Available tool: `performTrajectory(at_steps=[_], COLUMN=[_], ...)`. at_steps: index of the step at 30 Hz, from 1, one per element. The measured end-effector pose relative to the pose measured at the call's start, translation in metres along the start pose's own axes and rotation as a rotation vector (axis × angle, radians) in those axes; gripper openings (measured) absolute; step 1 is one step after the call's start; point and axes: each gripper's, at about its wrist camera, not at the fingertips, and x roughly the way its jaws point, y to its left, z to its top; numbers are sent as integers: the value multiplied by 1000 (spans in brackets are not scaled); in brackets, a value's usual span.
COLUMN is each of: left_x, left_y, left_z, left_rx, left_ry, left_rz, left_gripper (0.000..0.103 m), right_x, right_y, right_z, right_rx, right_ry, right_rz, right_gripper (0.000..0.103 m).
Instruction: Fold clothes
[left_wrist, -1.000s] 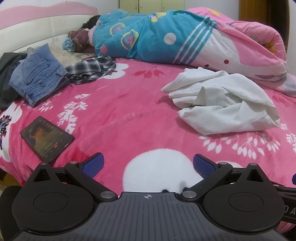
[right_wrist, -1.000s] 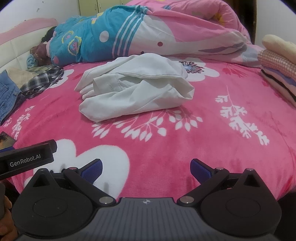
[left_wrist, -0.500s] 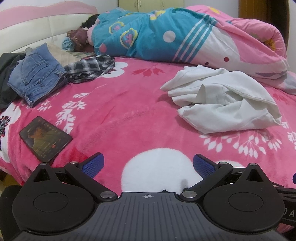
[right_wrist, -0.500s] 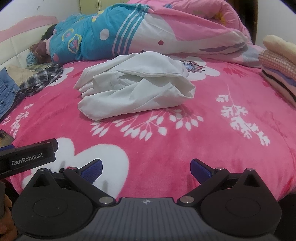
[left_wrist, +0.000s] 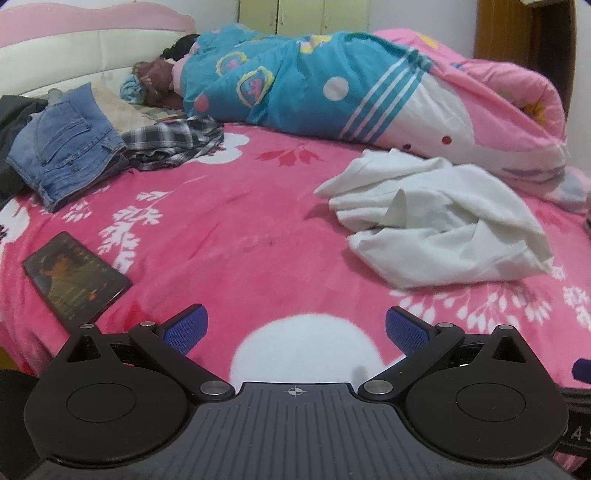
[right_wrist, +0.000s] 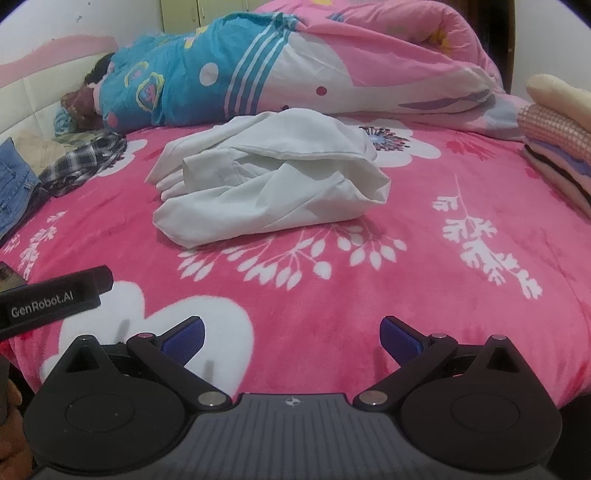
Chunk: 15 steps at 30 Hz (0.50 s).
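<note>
Nearest in the left wrist view, the left gripper (left_wrist: 294, 326) hangs over the near edge of the pink blanket (left_wrist: 229, 236), its blue-padded fingers (left_wrist: 186, 328) spread wide with nothing between them. The right gripper (right_wrist: 291, 334) sits the same way in its own view, fingers (right_wrist: 400, 336) wide apart and empty, and the black body of the other gripper shows at its left, so the two stand side by side at the near edge.

A dark flat card or booklet (left_wrist: 75, 275) lies on the blanket at the near left. Further in, right of centre, the white garment (right_wrist: 266, 181) lies in a loose crumpled heap, well apart from both grippers. To the far left are folded jeans (left_wrist: 64, 144) and a plaid garment (left_wrist: 173, 142); at the far right edge is a stack of folded clothes (right_wrist: 554, 155). Along the far side a rolled quilt (left_wrist: 332, 88) lies across the bed, and a person seems to lie under it.

Judging by this, the task is at its start with the white piece: an approach, no grasp yet. The next move likely calls for both grippers to reach forward to the heap, find two separate edges or corners, pinch a single layer each, and draw the cloth out flat before any fold. The edges are tucked under, so picking the right layer may be hard
</note>
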Motion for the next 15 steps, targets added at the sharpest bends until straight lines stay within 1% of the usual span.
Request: performTrajectory(at_steps=[3, 7, 11, 15], left_x=[6, 20, 35, 55], left_y=[-2, -6, -12, -24], left_z=[4, 11, 20, 34], left_rx=[8, 21, 38, 109], left_ry=[-7, -8, -31, -65], left_rz=[-22, -64, -132, -182], left_gripper=[103, 103, 103, 103], right_x=[1, 1, 2, 10], right_y=[-6, -17, -24, -30], right_z=[3, 12, 25, 43], right_rx=[1, 0, -43, -93], right_ry=[-23, -78, -158, -254], right_rz=[-12, -20, -26, -10], right_gripper=[103, 103, 103, 103])
